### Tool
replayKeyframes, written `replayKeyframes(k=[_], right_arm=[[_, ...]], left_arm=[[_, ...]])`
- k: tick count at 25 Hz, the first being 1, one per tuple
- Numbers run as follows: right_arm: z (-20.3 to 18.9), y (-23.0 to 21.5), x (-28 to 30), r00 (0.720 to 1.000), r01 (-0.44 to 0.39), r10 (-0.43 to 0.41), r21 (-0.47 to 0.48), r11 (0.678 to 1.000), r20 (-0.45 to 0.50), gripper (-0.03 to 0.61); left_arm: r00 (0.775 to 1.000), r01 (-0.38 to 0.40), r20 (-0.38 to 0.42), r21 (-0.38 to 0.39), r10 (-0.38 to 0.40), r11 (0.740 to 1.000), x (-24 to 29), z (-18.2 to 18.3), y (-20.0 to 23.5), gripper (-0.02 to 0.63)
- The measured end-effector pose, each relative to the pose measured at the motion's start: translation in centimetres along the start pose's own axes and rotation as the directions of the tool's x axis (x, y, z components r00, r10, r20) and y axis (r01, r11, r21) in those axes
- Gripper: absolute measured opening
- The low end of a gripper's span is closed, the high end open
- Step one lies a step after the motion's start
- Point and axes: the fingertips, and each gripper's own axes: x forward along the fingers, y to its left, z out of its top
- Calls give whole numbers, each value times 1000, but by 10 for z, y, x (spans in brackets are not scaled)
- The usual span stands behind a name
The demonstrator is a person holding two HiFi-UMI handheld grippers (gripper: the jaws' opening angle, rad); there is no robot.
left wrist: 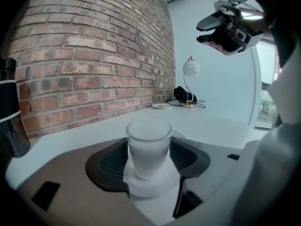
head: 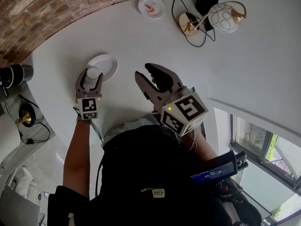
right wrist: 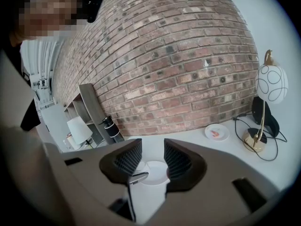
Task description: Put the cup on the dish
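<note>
Head view: the left gripper (head: pixel 91 80) holds the cup (head: pixel 92 73) over the near edge of the dish (head: pixel 107 63) on the white surface (head: pixel 141 36). The right gripper (head: pixel 146 74) hovers beside it.

Left gripper view: its fingers (left wrist: pixel 110 161) pinch the upright cup; whether the cup touches the dish is unclear.

Right gripper view: the fingers are spread with nothing held, and the dish shows through the gap.

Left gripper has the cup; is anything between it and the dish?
Nothing visible. The cup, held in the left gripper, is at the near edge of the bare dish; the right gripper is off to the side.
</note>
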Motion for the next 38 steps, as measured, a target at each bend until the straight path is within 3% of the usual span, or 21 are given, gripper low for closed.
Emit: replayKeyframes(k=[12,21,33,38], right_arm=[[1,10,1,999,-35,35,-2,999,17,147],[5,15,-2,997,-67,67,1,998,40,147],[11,33,-8,987,-141,142,-22,990,78,147],[13,42,-11,980,-176,178,-33,984,92,148]], left_arm=[[999,-47,4,8,47,999,-17,12,-1,261],[994,-102,48,64,99,993,-45,33,2,261],[975,-149,156,-74,159,986,-89,102,9,260],[957,-169,224,-92,186,981,-112,138,8,259]])
